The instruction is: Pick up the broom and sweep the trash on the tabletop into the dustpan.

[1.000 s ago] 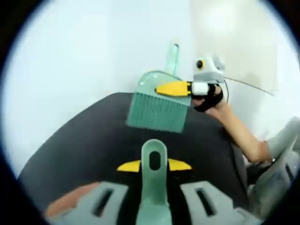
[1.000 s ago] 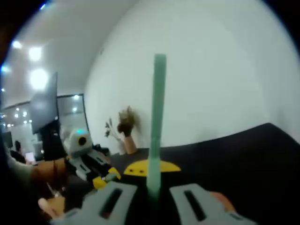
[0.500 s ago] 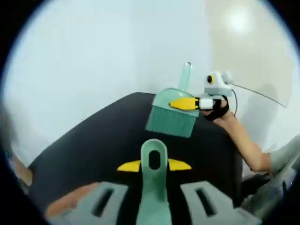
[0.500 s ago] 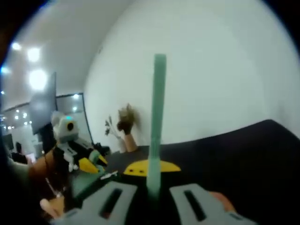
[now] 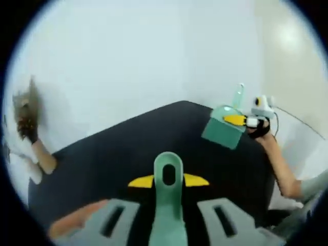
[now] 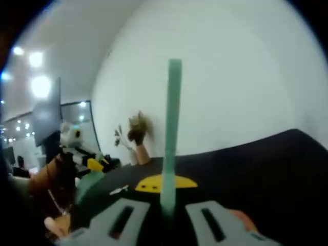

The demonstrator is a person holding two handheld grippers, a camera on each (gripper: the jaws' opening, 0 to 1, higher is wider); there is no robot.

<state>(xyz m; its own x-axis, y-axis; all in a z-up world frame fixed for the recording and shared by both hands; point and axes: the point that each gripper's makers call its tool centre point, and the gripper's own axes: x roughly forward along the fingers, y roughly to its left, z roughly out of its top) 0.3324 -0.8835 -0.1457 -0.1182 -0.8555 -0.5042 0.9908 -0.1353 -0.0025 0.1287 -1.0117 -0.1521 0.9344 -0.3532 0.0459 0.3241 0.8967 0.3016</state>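
Biggest thing in the left gripper view is the pale wall (image 5: 128, 61) across the top, and under it the black tabletop (image 5: 128, 148) takes up the middle and lower part of the frame.

The broom (image 5: 223, 130) sits in the upper right of that view, over the far edge of the table, bristles down and handle poking up. The right gripper (image 5: 241, 120) is clamped on it there, with the person's arm (image 5: 279, 164) trailing off to the lower right. In the right gripper view, the broom's handle runs straight up the centre of the frame from between the closed jaws.

At bottom centre of the left gripper view, the left gripper (image 5: 168, 212) is closed on a green handle (image 5: 168, 189) with a hanging hole. That's probably the dustpan's, though the pan itself can't be made out. A dried plant (image 5: 25, 118) sits at the far left edge.

No trash can be picked out on the table in either view, since it's all pretty blurry.

What could go wrong from here, as a guess:
- The two tools are well apart, so anything swept could go off the table edge if the pan isn't set down flat in front of the bristles.
- The broom is held near its head, so hard pressure could twist it in the jaws.
- A hard flick could scatter bits past the pan.
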